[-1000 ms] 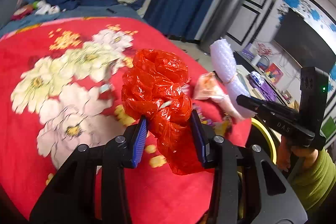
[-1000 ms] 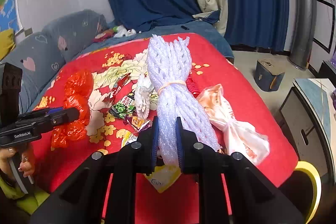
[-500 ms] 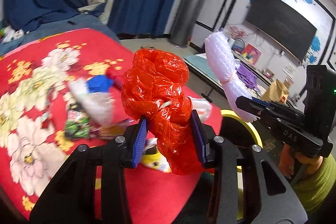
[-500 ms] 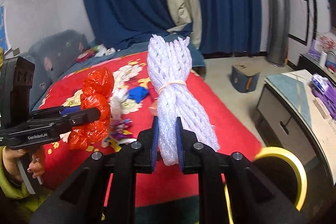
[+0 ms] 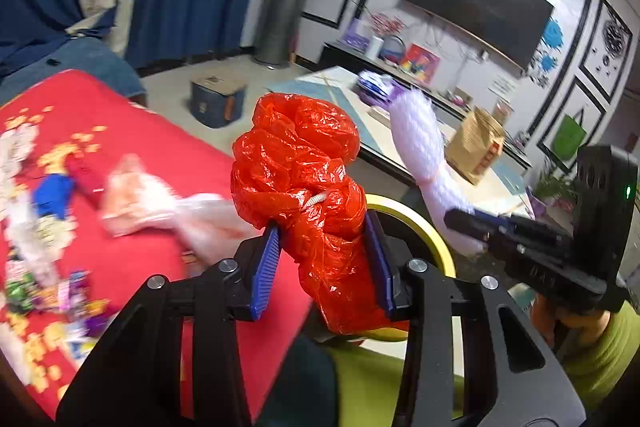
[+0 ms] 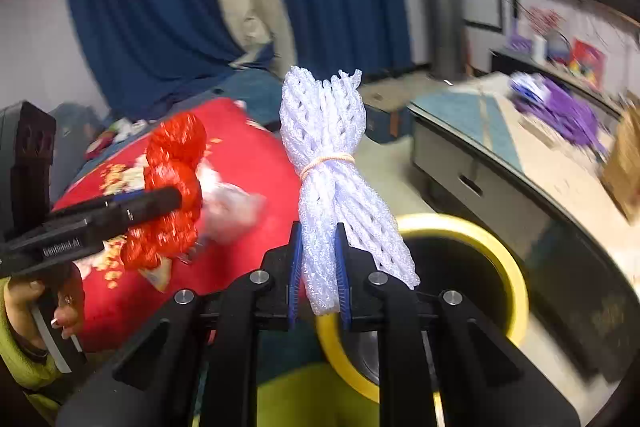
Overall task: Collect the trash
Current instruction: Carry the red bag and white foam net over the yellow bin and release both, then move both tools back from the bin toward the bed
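Crumpled glossy red plastic bag (image 5: 304, 187), white cord-tied middle

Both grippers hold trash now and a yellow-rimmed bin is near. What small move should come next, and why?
Probably carry the right gripper a little forward, over the yellow-rimmed bin. It is shut on the white foam net bundle, and the bin's open mouth lies just beyond and below its fingertips. The left gripper, shut on the red plastic bag, could follow.
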